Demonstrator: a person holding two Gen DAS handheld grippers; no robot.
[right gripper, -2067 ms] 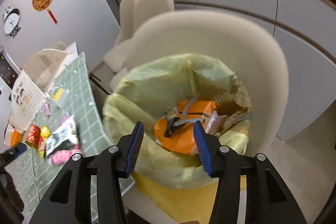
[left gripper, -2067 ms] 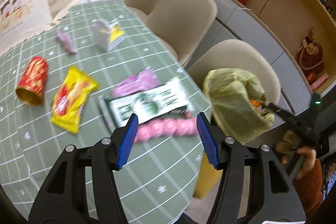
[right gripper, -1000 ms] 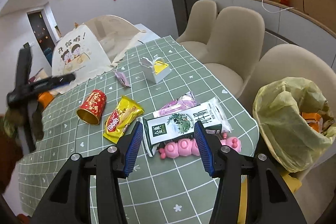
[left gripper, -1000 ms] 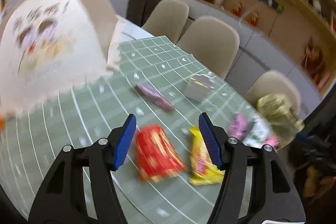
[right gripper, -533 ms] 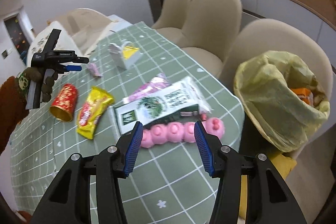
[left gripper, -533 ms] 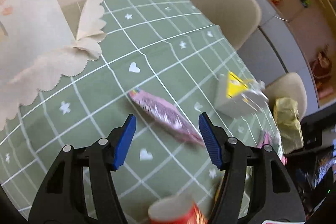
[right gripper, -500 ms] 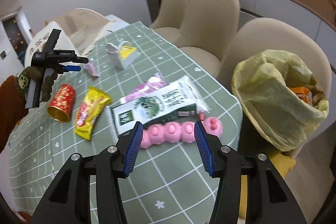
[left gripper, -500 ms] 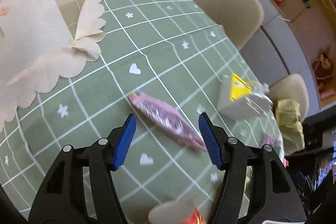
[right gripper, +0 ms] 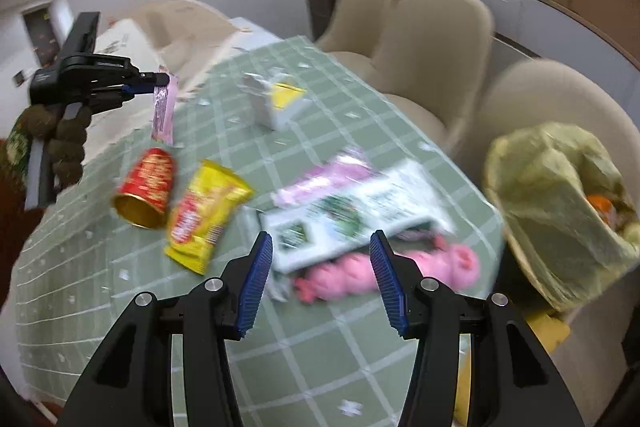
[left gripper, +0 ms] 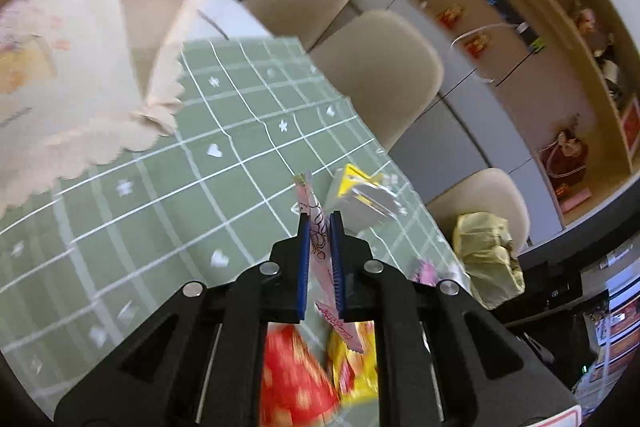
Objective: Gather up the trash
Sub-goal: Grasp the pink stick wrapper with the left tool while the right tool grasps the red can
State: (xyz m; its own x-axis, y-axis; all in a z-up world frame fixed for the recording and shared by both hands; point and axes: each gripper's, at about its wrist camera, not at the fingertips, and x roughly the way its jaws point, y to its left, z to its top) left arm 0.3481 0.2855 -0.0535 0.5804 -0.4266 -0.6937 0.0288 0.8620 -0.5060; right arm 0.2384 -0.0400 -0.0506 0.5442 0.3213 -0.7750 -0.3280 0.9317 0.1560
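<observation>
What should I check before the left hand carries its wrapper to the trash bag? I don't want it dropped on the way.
1. Wrapper gripped: ok. The left tongs have just closed on the pink wrapper, which sits between the pads.
2. Wrapper off the table: ok. It hangs from the tongs above the green tablecloth.
3. Grip depth: cannot tell how firm it is; most of the wrapper dangles loose.
4. Trash bag open: ok. Its mouth gapes, with trash visible inside.
5. Right tongs out of the way: not ok. They hover open over the pink toy and white packet, near the bag.
</observation>
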